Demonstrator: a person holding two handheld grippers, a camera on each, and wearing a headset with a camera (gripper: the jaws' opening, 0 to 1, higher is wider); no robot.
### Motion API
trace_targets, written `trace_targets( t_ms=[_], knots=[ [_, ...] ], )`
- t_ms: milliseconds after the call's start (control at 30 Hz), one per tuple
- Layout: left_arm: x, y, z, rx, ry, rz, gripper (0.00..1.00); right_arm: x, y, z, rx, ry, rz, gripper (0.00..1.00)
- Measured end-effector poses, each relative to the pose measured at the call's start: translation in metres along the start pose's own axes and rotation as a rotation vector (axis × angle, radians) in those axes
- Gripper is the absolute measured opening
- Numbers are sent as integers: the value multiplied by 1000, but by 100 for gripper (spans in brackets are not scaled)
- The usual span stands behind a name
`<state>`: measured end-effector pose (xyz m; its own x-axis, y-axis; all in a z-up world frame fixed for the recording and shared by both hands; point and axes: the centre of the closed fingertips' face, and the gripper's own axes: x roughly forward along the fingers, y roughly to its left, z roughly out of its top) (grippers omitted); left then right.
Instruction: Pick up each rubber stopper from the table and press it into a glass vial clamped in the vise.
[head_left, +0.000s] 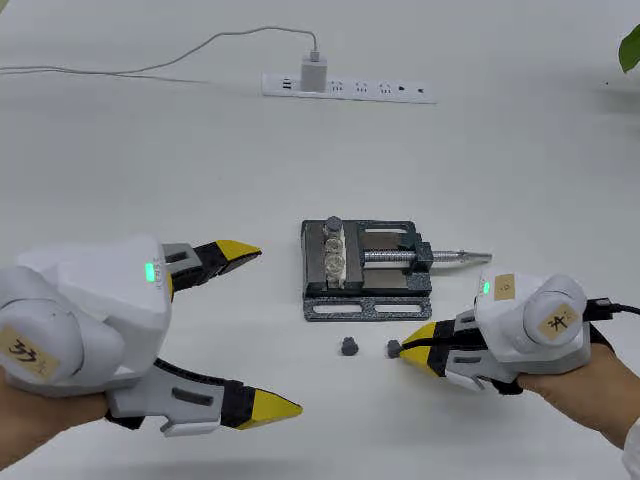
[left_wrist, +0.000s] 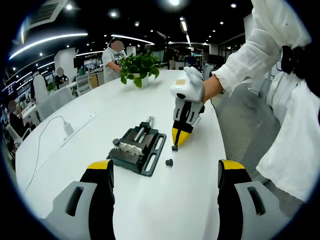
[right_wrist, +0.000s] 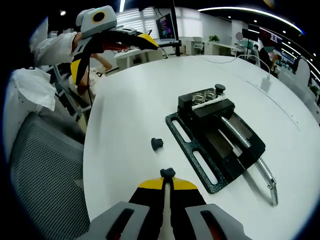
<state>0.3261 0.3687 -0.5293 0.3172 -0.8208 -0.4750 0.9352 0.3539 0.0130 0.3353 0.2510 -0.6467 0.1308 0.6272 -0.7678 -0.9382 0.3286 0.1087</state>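
Observation:
A dark metal vise (head_left: 365, 272) (left_wrist: 137, 149) (right_wrist: 220, 135) stands mid-table and clamps a row of glass vials (head_left: 333, 256) (right_wrist: 199, 97). The far vial carries a grey stopper (head_left: 333, 224) (right_wrist: 219, 88). My right gripper (head_left: 405, 352) (left_wrist: 177, 141) (right_wrist: 166, 181) rests low on the table in front of the vise, shut on a grey rubber stopper (head_left: 394, 348) (right_wrist: 167, 173) at its tips. A second loose stopper (head_left: 348, 347) (left_wrist: 169, 162) (right_wrist: 157, 143) lies on the table just left of it. My left gripper (head_left: 278, 328) (left_wrist: 165, 167) hovers open at the left with nothing between its jaws.
A white power strip (head_left: 350, 88) with a plugged charger (head_left: 314, 72) and its cable lies at the far side of the table. A potted plant (head_left: 630, 45) (left_wrist: 140, 65) stands at the far right. People work at desks in the background.

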Motion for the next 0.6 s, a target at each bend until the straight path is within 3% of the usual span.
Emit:
trace_targets(
  t_ms=[433,600],
  knots=[
    [2,-3,2,3,-1,-8,84,-8,8,1,-15,-6,42,0],
    [2,-5,4,5,-5,-13,83,-18,15,8,-42,-23,85,0]
  ],
)
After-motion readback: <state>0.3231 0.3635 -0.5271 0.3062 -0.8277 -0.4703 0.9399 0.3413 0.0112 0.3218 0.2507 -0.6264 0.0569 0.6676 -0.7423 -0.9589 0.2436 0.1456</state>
